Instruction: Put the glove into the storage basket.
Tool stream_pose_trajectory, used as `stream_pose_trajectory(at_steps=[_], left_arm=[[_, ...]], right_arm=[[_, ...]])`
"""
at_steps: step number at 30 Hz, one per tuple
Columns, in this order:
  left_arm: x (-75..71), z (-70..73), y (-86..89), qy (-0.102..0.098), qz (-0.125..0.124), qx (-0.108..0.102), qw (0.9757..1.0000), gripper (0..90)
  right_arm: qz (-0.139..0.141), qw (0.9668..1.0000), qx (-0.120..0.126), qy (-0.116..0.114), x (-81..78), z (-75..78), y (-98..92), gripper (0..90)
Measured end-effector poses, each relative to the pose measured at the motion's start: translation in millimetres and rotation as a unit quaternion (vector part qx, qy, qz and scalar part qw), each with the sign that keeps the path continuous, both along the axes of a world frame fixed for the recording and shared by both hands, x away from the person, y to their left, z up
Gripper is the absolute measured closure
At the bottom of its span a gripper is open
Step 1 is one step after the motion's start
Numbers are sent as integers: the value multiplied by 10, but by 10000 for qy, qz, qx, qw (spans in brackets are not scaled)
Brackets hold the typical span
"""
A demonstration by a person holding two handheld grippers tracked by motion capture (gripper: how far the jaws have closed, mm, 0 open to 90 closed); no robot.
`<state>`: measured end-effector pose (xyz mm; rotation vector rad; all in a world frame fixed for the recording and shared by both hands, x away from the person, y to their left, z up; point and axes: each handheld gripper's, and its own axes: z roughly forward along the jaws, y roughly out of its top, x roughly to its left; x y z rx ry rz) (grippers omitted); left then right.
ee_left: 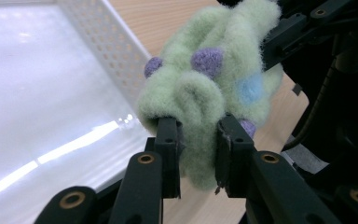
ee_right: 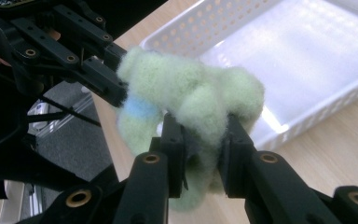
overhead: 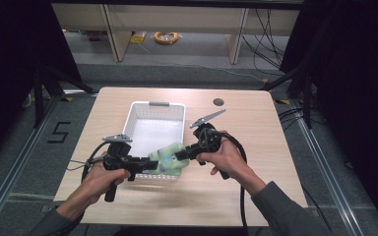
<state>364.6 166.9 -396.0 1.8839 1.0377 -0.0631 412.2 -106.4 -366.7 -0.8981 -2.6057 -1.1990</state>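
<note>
On the left, the left gripper has its jaws closed on one end of a fluffy green sock with purple and blue dots; the sock is held in the air over the near edge of the white basket, which stands on the worktop; on the right, the right gripper has its jaws closed on the other end of the sock.

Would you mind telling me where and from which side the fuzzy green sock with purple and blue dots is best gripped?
Grip a bunched fold at either end of the fuzzy green sock, coming in level from the side. It is soft and crumpled, so its folds pinch easily; the left claw and right claw each hold one that way, near the white perforated plastic basket.
</note>
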Motion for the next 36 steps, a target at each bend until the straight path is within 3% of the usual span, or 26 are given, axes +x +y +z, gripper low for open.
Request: stream_pose_trajectory(at_steps=[3, 8, 10, 12, 19, 26, 27, 32, 34, 36], left_arm=[[109, -35, 82, 129, 71, 72, 9999, 725], [266, -118, 184, 266, 208, 132, 9993, 725], [330, -156, 217, 337, 163, 206, 9991, 724], [382, -203, 232, 373, 309, 267, 9985, 724], [538, -360, 268, 590, 289, 528, 9964, 723], [590, -451, 294, 757, 331, 752, 9937, 720], [594, -463, 295, 774, 330, 787, 9933, 719], [619, -502, 276, 792, 290, 940, 9920, 716], [648, -512, 283, 844, 243, 964, 9915, 715], [660, -527, 271, 863, 216, 1037, 9906, 714]], right_arm=[[-97, 9998, -36, 150, 86, -25, 113, 753], [-212, 9995, -98, 213, 237, -122, 267, 754], [-260, 9991, -162, 277, 287, -165, 315, 753], [-307, 9988, -225, 316, 325, -206, 364, 754], [-436, 9973, -437, 398, 445, -416, 512, 754], [-495, 9959, -559, 515, 494, -568, 601, 754], [-471, 9951, -579, 642, 495, -582, 610, 754], [-398, 9955, -632, 579, 524, -665, 642, 752], [-510, 9940, -630, 732, 528, -683, 648, 751], [-494, 9939, -653, 745, 543, -713, 653, 750]])
